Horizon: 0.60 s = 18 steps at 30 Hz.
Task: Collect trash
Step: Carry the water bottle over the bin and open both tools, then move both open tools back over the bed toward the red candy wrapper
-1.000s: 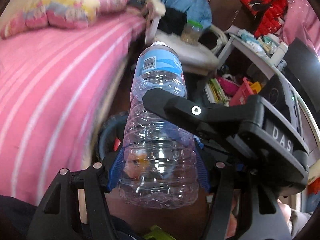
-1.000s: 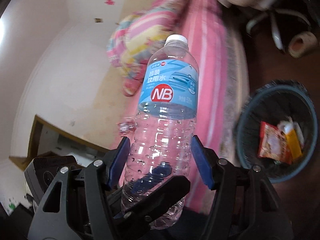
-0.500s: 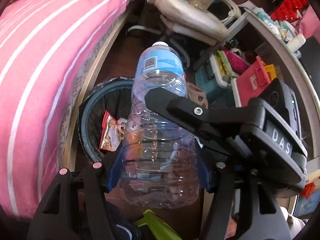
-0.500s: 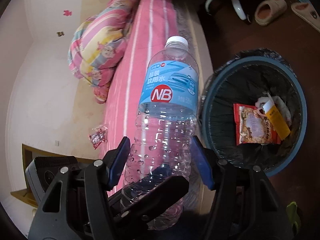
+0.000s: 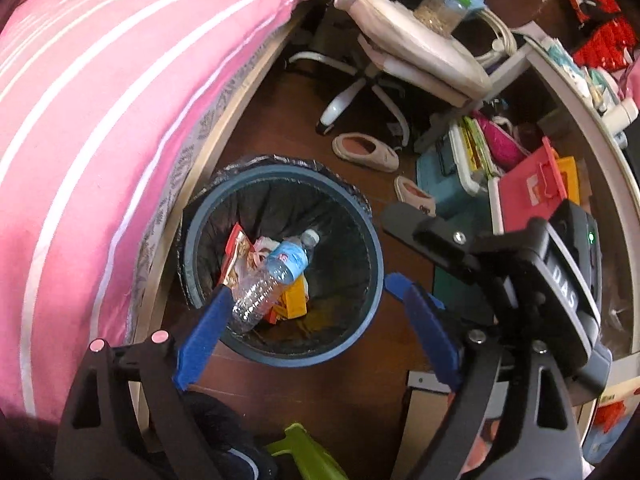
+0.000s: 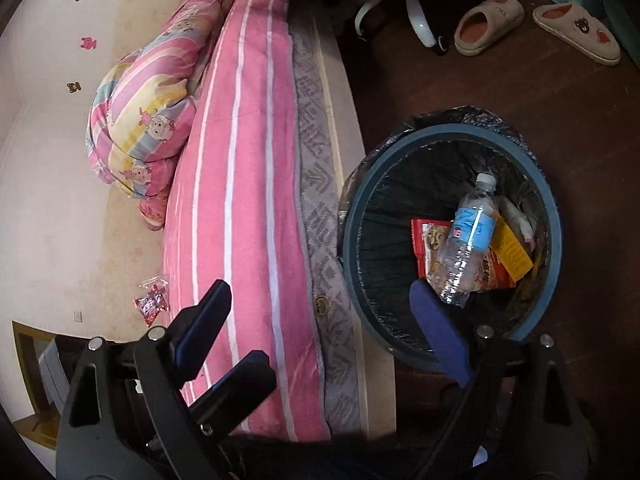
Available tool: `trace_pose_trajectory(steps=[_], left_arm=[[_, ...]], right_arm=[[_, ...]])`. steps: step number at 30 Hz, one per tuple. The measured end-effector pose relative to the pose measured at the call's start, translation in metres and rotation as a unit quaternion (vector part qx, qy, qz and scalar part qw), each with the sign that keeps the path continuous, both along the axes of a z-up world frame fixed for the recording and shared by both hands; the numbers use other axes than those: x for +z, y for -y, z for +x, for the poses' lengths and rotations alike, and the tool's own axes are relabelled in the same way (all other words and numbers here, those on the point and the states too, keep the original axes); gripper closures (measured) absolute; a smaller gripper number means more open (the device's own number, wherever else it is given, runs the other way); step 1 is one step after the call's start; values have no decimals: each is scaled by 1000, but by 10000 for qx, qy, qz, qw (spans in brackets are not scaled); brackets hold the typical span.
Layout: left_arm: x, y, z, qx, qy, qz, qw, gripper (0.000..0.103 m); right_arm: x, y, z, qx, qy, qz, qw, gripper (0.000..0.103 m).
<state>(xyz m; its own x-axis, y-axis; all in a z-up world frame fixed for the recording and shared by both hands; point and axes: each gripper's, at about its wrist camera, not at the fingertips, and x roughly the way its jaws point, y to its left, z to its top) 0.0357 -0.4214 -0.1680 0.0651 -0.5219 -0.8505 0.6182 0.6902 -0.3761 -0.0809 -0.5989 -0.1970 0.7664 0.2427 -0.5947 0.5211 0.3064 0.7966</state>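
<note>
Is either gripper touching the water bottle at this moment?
Apart. Both wrist views show the water bottle lying in the bin, well below the open left gripper and right gripper.

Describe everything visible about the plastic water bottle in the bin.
The water bottle is clear ribbed plastic with a white cap and a blue label carrying a red logo. It looks empty and uncrushed. It lies tilted inside the blue trash bin, cap end up toward the far wall, resting on a red snack wrapper and an orange carton, over the black liner. Neither gripper touches it.
</note>
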Motion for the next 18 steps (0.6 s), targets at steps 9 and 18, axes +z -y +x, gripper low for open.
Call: trace_pose_trajectory(steps=[9,18], left_arm=[[27,-33,9,615,18,-526,9967,17],[89,-115,17,1783,256,-1920,9647,15]], right_arm=[[46,-23,13,339,376,-368,9980,13],[119,-70,44,925,1083,-774,9868,12]])
